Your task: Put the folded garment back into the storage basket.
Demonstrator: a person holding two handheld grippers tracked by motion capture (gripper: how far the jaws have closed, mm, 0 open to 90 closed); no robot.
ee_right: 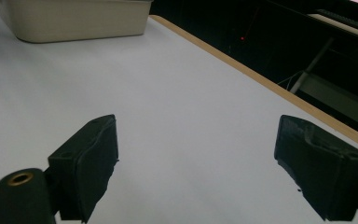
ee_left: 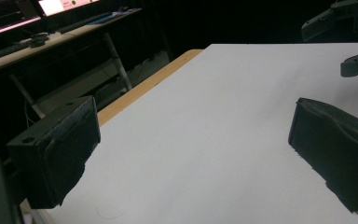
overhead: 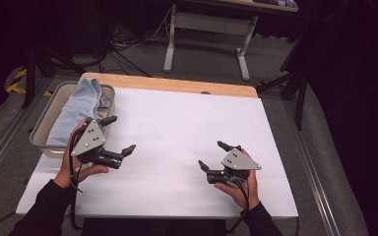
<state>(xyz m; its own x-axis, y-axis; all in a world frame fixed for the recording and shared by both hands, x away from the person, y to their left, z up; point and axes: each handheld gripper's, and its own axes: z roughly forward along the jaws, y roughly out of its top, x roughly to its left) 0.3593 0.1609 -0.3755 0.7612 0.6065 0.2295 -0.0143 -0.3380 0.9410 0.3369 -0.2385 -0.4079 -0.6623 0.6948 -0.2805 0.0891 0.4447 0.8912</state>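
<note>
The smooth white worktop (overhead: 177,137) is bare under my left tool (overhead: 118,133) and right tool (overhead: 211,153), both wide; soft blue cloth (overhead: 81,105) fills the beige tub (overhead: 44,123).

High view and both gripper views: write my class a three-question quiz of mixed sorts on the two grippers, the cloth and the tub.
1. True or false: the pale blue crumpled cloth lies spread flat in the middle of the white table top.
2. Which gripper is nearer the beige plastic tub? A) left gripper B) right gripper
3. Fill in: both grippers have their jaws ____ and hold nothing.

Key
1. False: the cloth sits bunched in the tub at the table's left edge.
2. A: it hovers just beside the tub, while the right gripper is over the table's right half.
3. Open: the gripper views show bare white table between each pair of jaws.
</note>
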